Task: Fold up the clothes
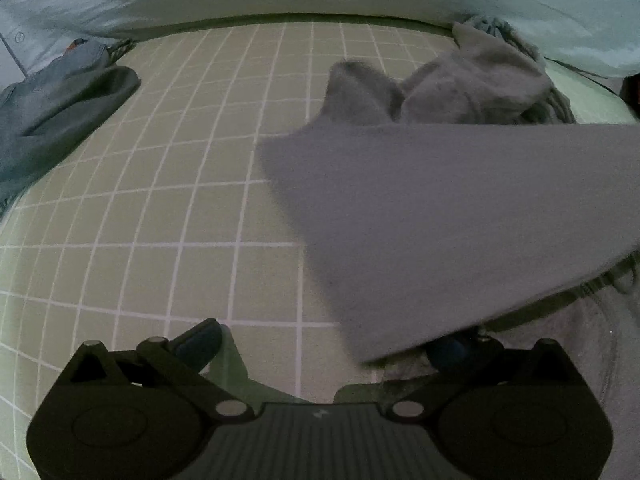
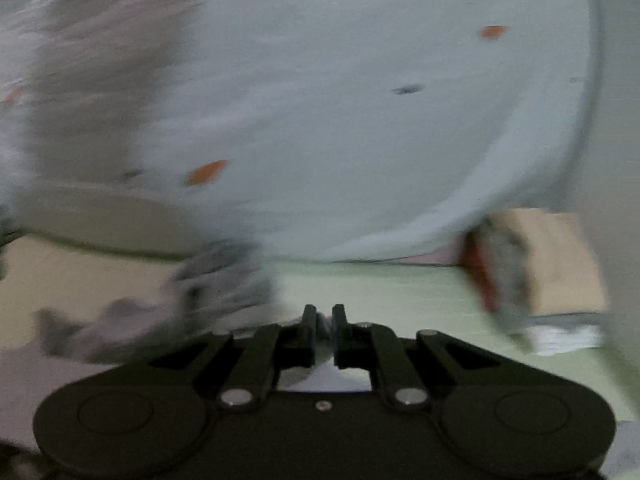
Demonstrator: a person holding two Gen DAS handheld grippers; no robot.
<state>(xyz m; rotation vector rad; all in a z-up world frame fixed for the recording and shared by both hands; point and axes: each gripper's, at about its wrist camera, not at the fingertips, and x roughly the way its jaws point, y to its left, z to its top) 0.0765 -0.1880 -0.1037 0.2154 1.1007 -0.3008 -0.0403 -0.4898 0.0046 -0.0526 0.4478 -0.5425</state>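
A grey garment hangs stretched in the air in the left wrist view. It comes in from the right edge and tapers to a corner near the middle. My left gripper is open below it, jaws wide apart, and the cloth's lower edge covers the right fingertip. The right wrist view is heavily blurred. In it my right gripper is shut on a thin sliver of pale grey fabric, and more of the grey garment trails off at the lower left.
A green bedsheet with a white grid lies beneath. A heap of grey clothes sits at the back right and a dark grey-blue garment at the left. A pale duvet with orange spots lies behind, and a brown box stands at the right.
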